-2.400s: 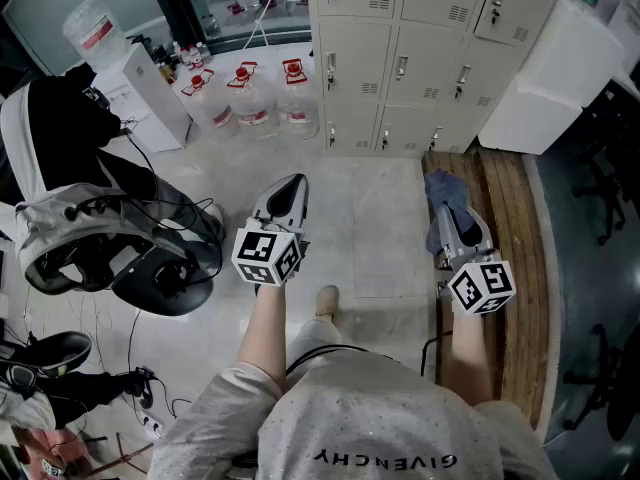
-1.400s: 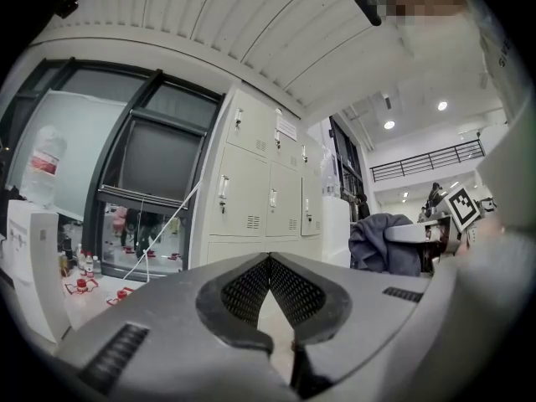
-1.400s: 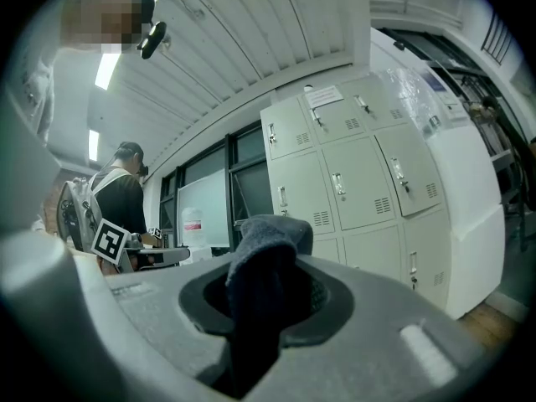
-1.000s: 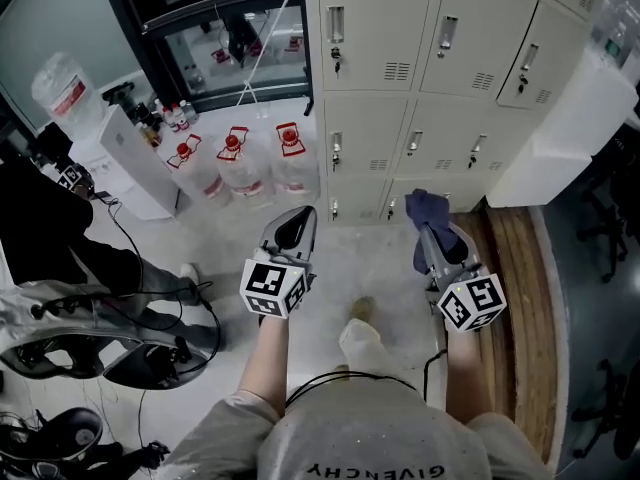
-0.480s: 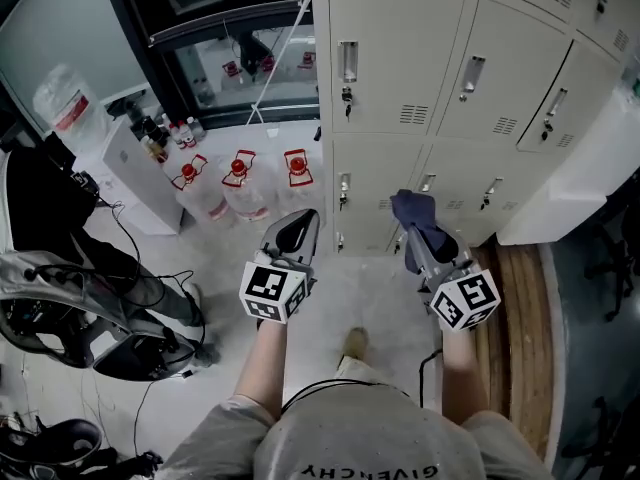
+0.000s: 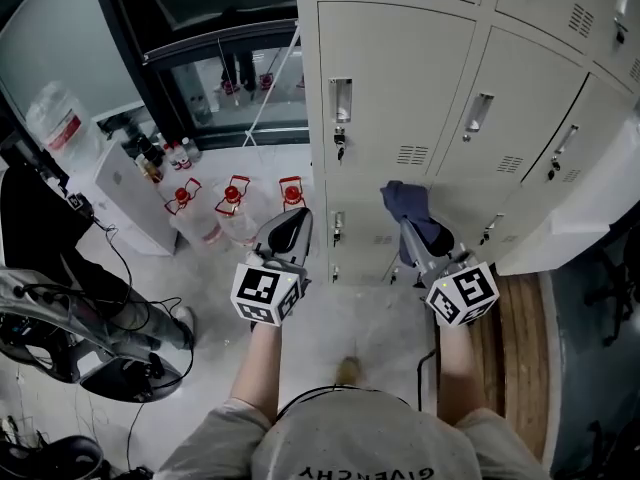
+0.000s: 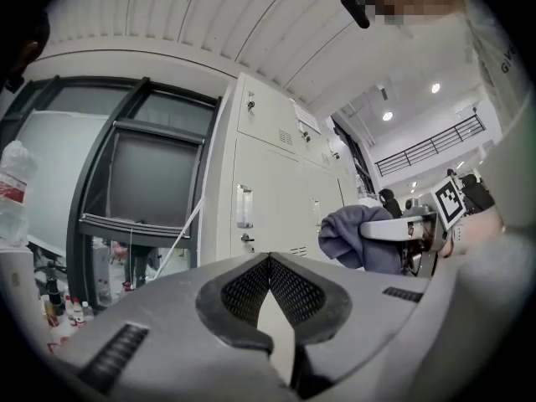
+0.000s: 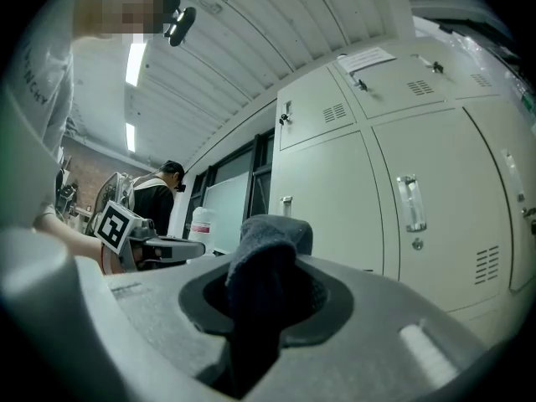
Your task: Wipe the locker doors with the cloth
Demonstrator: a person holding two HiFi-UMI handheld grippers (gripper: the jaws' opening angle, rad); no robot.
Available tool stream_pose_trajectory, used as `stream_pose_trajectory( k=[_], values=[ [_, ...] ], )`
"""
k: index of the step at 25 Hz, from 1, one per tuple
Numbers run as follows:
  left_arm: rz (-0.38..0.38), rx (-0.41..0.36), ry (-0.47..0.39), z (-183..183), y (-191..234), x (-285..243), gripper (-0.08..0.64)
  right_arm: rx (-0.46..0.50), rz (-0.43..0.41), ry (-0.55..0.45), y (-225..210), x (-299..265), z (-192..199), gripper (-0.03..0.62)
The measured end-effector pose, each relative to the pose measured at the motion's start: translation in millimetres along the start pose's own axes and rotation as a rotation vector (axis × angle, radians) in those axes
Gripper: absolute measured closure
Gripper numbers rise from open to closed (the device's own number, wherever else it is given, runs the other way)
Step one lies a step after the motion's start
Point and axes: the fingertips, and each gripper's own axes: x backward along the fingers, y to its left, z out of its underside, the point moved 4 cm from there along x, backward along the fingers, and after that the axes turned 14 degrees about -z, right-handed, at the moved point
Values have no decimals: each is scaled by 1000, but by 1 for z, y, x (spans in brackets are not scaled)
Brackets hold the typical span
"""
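Observation:
A bank of beige locker doors [image 6: 420, 88] fills the upper right of the head view, each with a metal handle [image 6: 340, 100] and a vent. My right gripper [image 6: 407, 216] is shut on a dark blue cloth [image 6: 408, 206], held just short of the lower lockers; the right gripper view shows the cloth [image 8: 266, 258] bunched between the jaws with a locker door [image 8: 335, 199] ahead. My left gripper [image 6: 291, 226] is shut with nothing in it, its tips meeting [image 7: 270, 262], pointing at the leftmost door [image 7: 260, 216]. The cloth [image 7: 356, 237] also shows at the right in the left gripper view.
Water jugs [image 6: 232, 213] with red caps stand on the floor left of the lockers, beside a dark glass cabinet [image 6: 230, 68]. A white box [image 6: 135, 198] and a dispenser bottle [image 6: 60, 118] sit farther left. A wooden strip [image 6: 520, 368] runs along the right. Cables and gear [image 6: 60, 328] lie lower left.
The person has walked toward the lockers and the view has tilted up: the doors are now larger and closer. Both grippers have risen, the right still holding the cloth.

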Motion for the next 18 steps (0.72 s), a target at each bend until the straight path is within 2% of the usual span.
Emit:
stream_pose_trajectory(
  k=[9,18],
  values=[
    [-9,6,-43,-14,14,-48,561,89,-12,-55,-47,-42,-22,511],
    [11,-20,-63,-34,31,-82,561,235,20,-167,-76,-103,-100,509]
  ],
)
